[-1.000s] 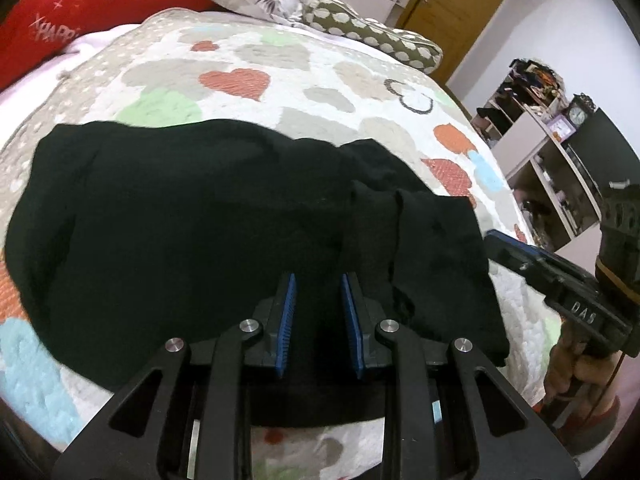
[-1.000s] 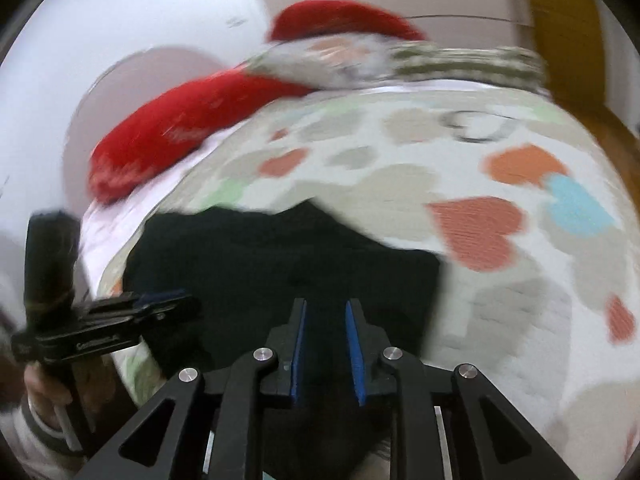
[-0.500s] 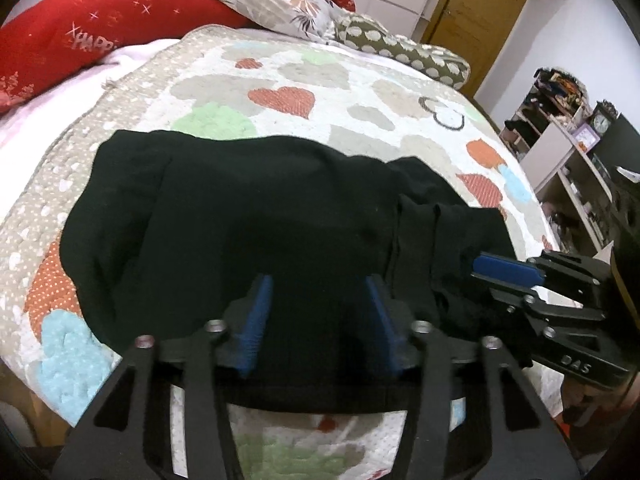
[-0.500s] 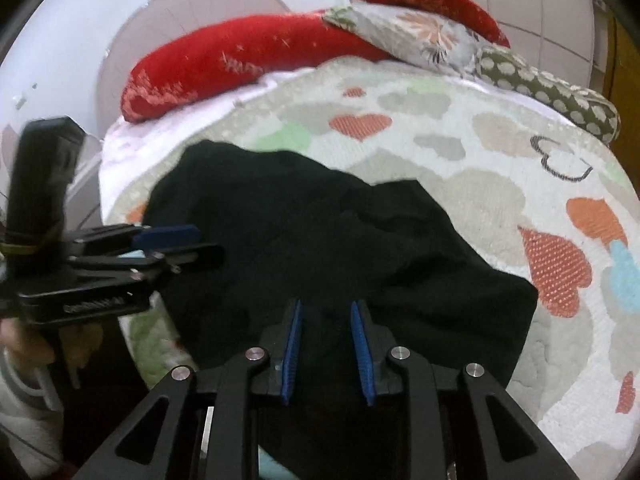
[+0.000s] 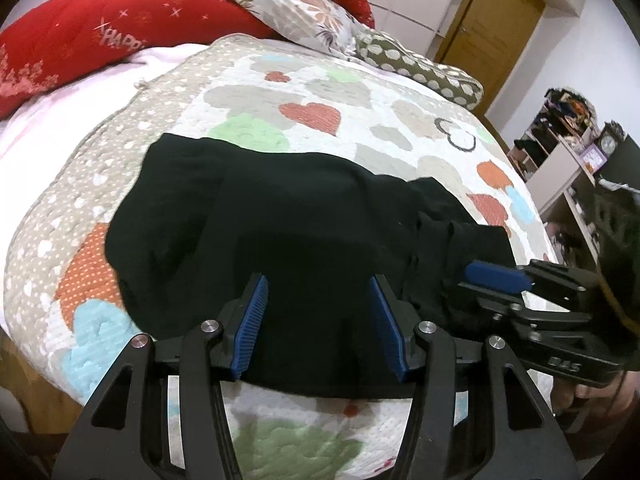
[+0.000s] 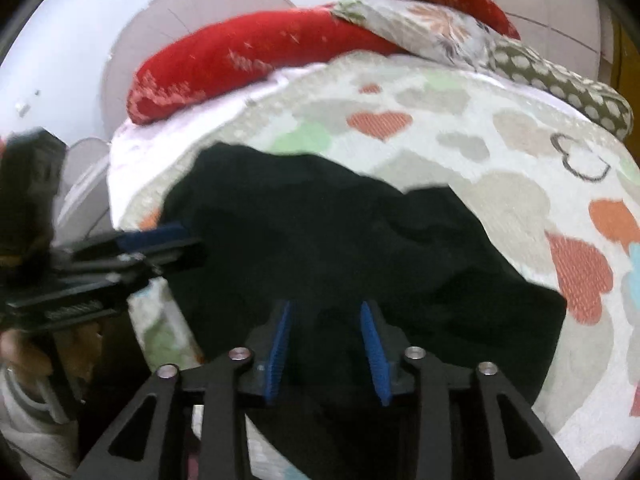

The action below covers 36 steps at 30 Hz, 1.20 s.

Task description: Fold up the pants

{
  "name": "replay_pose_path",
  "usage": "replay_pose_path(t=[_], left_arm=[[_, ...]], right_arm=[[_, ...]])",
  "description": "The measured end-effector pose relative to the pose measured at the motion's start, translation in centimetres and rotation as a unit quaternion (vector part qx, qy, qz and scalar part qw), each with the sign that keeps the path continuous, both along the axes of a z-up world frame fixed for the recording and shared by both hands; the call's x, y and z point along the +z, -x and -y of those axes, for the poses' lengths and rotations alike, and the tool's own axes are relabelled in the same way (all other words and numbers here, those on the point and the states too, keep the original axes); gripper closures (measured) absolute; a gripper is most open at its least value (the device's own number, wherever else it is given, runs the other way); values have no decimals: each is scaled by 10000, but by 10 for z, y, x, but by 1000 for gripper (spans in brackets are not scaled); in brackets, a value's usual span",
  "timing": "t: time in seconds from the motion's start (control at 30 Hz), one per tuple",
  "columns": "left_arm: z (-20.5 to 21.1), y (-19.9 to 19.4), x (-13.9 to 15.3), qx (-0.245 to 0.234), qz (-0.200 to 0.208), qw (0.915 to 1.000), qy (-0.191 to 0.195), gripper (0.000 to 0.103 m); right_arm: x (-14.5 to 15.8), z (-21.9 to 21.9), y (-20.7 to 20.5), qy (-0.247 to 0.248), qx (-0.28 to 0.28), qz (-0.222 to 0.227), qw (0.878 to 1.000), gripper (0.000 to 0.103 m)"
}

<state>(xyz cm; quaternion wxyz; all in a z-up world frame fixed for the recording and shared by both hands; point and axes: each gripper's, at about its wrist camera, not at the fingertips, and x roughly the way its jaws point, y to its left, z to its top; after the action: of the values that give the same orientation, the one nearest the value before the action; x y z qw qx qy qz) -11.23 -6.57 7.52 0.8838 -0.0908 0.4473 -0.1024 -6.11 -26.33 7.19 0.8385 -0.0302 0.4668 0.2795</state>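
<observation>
From the left wrist view, the black pants (image 5: 280, 232) lie folded in a dark heap on the heart-patterned quilt (image 5: 320, 92) of the bed, near its front edge. The cloth is so dark that its folds and layers hardly show; only a few ridges stand out at the right end. The left tongs (image 5: 318, 316) hang over the near edge of the pants with their blue pads well apart and nothing pinched between them. The right tongs (image 5: 496, 276) come in from the right, seen side-on over the right end of the pants; their lower pad is hidden, so their gap cannot be read here. A hand (image 5: 592, 396) below them is cut off by the frame. Red pillows (image 5: 100, 40) lie at the head of the bed.

The right wrist view is blurred. The right tongs (image 6: 326, 344) are opening over the front of the pants (image 6: 340, 240), pads clear of the cloth. The left tongs (image 6: 160, 240) reach in from the left as a smeared shape at the left edge of the pants; whether they touch cannot be told.
</observation>
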Motion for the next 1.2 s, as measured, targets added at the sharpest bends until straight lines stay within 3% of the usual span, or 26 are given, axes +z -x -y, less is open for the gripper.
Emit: replay_pose_path(t=[0.17,0.27,0.33,0.53,0.73,1.0,1.03,1.1,1.13,1.2], left_arm=[[-19,6,5,267,35,9994,233,51],[-43,12,6,666,80,9969,420,40],[-66,21,4,1024,113,9926,638,33],[-100,34,-11,1626,14,9811,1044,28],[-97,20,-38,1617,-389,9796,1127,28],[-96,5,-48,1659,-191,9789,1181,28],[-96,4,-48,1642,-153,9792,1186,28],[-95,2,-47,1582,-88,9807,1144,29],[-95,1,-46,1557,-54,9812,1141,33],[-96,4,-38,1576,66,9812,1112,59]], right_arm=[[10,-20,-7,-71,144,86,9998,56],[12,-35,-13,-54,277,81,9996,54],[14,-47,-20,-12,387,107,9992,53],[19,-91,-52,-28,672,273,9974,37],[14,-132,-91,3,933,270,9953,34],[-31,-177,-141,81,1265,-220,9917,31],[-40,-182,-144,9,1355,-350,9902,33],[-49,-187,-145,-162,1496,-558,9870,65],[-49,-186,-143,-237,1527,-597,9862,66],[-40,-180,-139,-418,1510,-567,9860,78]])
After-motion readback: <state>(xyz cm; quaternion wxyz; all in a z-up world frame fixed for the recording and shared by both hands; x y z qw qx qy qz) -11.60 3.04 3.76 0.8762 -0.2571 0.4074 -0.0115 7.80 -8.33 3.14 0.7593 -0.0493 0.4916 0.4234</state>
